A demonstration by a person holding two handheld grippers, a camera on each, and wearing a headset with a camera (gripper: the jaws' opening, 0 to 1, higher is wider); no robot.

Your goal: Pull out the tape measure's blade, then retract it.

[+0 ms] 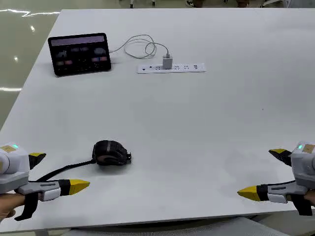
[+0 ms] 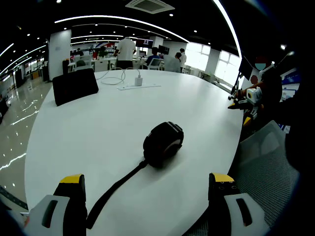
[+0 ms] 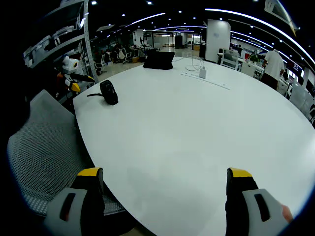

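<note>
A black tape measure with a black wrist strap lies on the white table near the front left; its blade is not out. It lies ahead of my open left gripper, a short way off, and appears as the tape measure in the left gripper view. My right gripper hangs open at the table's front right edge, far from the tape measure. Neither gripper holds anything. The left gripper and right gripper show yellow-tipped fingers spread wide.
A black tablet stands at the back left. A white power strip with a charger and coiled white cable lies at the back middle. A grey mesh chair stands below the table's front edge. People stand in the background.
</note>
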